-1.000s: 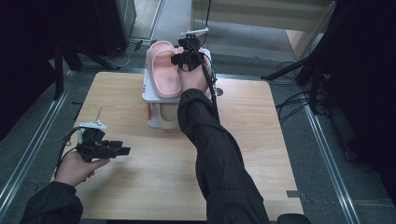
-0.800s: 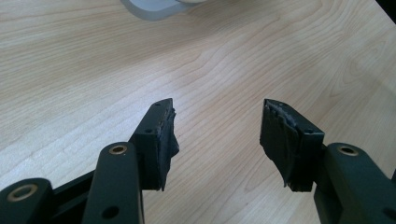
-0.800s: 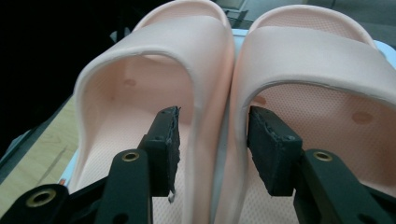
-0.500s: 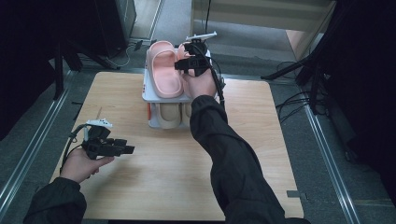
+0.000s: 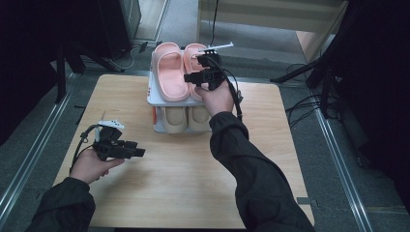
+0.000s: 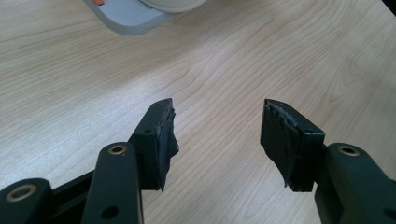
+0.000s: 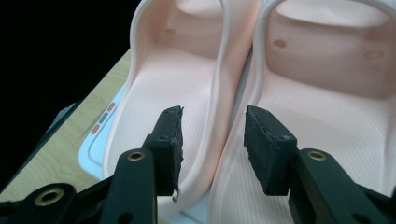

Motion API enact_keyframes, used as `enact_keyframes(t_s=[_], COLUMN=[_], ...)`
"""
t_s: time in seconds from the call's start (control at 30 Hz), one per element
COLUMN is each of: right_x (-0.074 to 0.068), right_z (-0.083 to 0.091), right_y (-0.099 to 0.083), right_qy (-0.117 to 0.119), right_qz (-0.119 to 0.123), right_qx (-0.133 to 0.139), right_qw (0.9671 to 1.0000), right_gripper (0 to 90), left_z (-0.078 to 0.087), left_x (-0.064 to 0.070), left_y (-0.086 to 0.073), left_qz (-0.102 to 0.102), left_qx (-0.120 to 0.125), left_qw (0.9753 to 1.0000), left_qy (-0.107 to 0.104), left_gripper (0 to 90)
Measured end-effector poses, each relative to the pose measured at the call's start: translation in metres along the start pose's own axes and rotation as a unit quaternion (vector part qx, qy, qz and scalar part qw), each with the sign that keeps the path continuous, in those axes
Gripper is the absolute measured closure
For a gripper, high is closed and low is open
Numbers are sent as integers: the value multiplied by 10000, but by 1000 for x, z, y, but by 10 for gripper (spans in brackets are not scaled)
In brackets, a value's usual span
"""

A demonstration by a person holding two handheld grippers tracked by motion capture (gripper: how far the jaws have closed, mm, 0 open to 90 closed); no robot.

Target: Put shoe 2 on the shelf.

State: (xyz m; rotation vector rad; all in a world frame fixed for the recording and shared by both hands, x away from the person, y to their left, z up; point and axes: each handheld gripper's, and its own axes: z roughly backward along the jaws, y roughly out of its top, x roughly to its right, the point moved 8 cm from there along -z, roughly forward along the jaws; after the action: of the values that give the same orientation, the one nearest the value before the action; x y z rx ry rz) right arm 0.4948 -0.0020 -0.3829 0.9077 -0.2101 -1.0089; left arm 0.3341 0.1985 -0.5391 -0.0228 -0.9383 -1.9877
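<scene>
While the left hand-held gripper (image 6: 217, 135) idles open, the right hand-held gripper (image 7: 212, 140) has opened astride the pink slippers' (image 7: 219, 93) rims.

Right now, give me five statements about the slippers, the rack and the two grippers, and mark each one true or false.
1. The pink slippers lie on the top shelf of the rack. True.
2. The right gripper is shut on a beige slipper. False: its jaws are open, astride the adjoining side walls of the two pink slippers.
3. The left gripper is open over bare table. True.
4. The beige slippers sit on the shelf above the pink pair. False: they are on the lower shelf, under the pink pair.
5. The left gripper holds a slipper. False: nothing is between its jaws.
</scene>
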Motion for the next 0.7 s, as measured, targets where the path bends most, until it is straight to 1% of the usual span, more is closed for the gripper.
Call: enact_keyframes(t_s=[0.1, 0.23, 0.33, 0.4, 0.5, 0.53, 0.57, 0.7], right_x=[-2, -7, -13, -16, -20, -22, -23, -27], right_z=[6, 15, 22, 26, 33, 36, 38, 46], right_y=[-6, -17, -27, -32, -42, -46, -49, -62], right_qy=[194, 256, 372, 453, 632, 747, 803, 900], right_qz=[-51, 185, 305, 397, 546, 548, 581, 757], right_qx=[-19, -53, -35, 30, 46, 56, 69, 34], right_qw=[9998, 9995, 9988, 9982, 9965, 9957, 9951, 9931], right_gripper=[636, 658, 672, 684, 746, 757, 768, 809], left_z=[-1, -2, -5, -7, -8, -8, -9, -10], left_x=[0, -2, -2, -1, 0, 0, 0, -1], left_y=[2, 5, 7, 8, 10, 10, 10, 11], left_qz=[-5, -13, -33, -40, -55, -55, -52, -43], left_qx=[9, 9, -30, -57, -64, -62, -63, -92], left_qw=[10000, 10000, 10000, 10000, 10000, 10000, 10000, 9999], left_qy=[-5, -5, -16, -21, -30, -30, -32, -30], left_gripper=[442, 442, 442, 441, 441, 441, 440, 441])
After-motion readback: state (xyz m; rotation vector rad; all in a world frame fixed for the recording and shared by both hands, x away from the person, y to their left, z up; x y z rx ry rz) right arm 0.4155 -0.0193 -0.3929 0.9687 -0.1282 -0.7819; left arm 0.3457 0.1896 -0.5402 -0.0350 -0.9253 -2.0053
